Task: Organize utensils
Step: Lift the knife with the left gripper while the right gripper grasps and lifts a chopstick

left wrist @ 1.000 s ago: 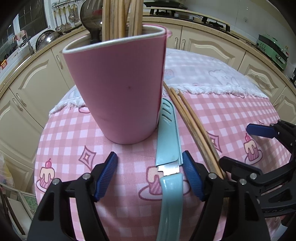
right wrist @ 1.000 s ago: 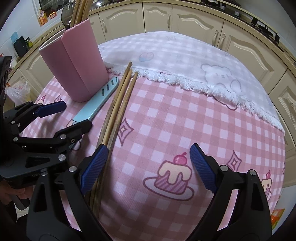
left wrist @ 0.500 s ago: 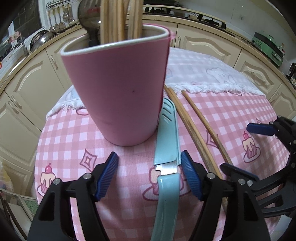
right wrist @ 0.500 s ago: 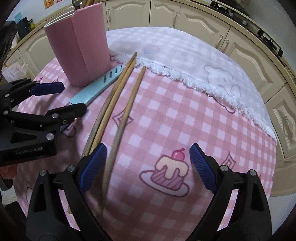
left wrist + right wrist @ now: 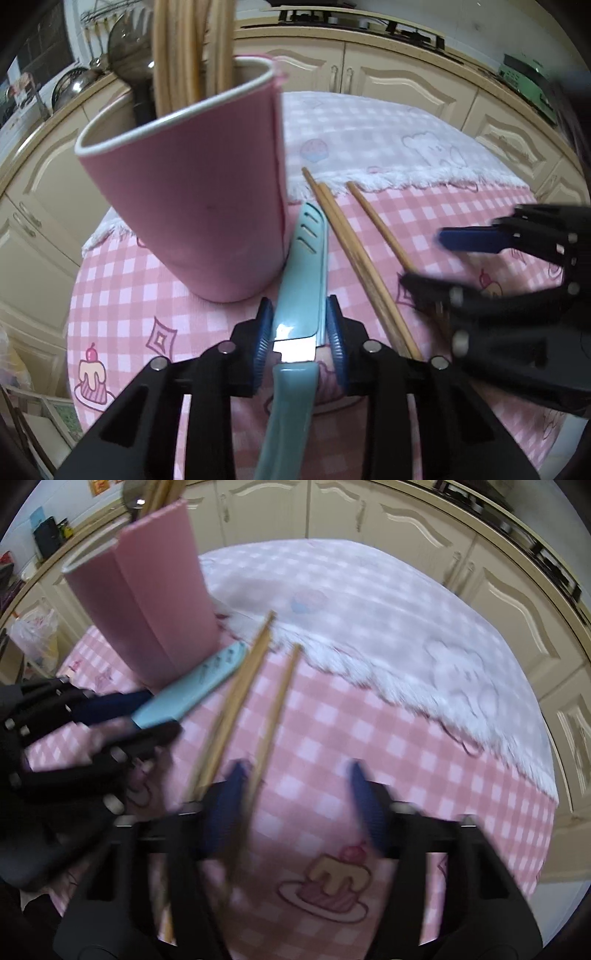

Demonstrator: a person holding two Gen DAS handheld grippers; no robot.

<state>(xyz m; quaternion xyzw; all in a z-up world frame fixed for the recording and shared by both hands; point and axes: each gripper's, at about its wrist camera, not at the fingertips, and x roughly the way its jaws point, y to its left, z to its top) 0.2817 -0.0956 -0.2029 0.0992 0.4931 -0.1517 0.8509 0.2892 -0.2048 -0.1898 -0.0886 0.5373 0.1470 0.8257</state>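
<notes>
The left tool had its pads pressed on the sheathed teal knife lying just right of the pink utensil holder, likely to lift it in. The right tool, spread wide and empty, straddled one loose chopstick on the counter.

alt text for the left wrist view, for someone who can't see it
The left gripper is shut on a light blue knife lying on a pink checked tablecloth, gripping it where blade meets handle. Just behind stands a pink utensil holder with wooden chopsticks in it; three loose chopsticks lie to the knife's right, and the right gripper is there, blurred.
</notes>
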